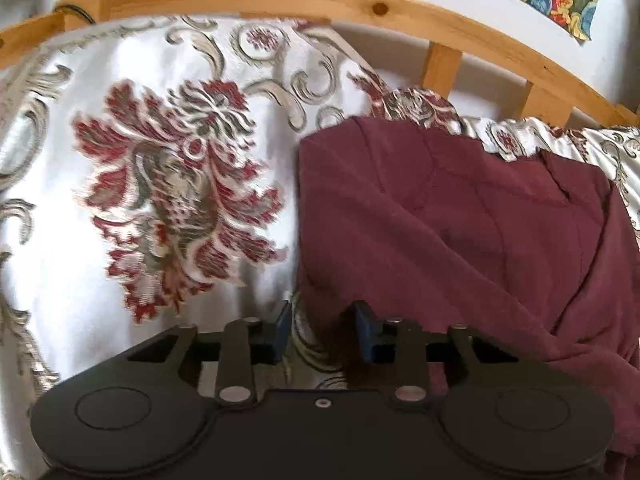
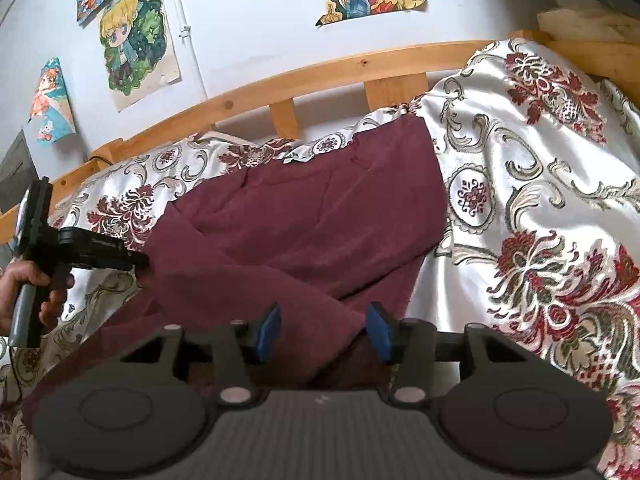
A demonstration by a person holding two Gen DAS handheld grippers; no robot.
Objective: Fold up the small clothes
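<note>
A maroon garment (image 1: 460,220) lies partly folded on a floral bedspread (image 1: 168,184), with one flap laid diagonally across it. In the left wrist view my left gripper (image 1: 325,326) hovers at the garment's near left edge. Its blue pads (image 1: 285,322) stand apart and that edge runs between them without being pinched. The right wrist view shows the garment (image 2: 312,220) from its other side. There my right gripper (image 2: 324,330) is open low over the near folded flap, pads clear of the cloth. The left gripper (image 2: 142,261) appears at the far left, held by a hand (image 2: 28,284), tips at the cloth's edge.
A wooden bed rail (image 2: 320,68) with slats runs along the far side against a white wall with colourful posters (image 2: 136,36). Bedspread (image 2: 540,208) spreads wide to the right of the garment, and rises in a hump at the far right.
</note>
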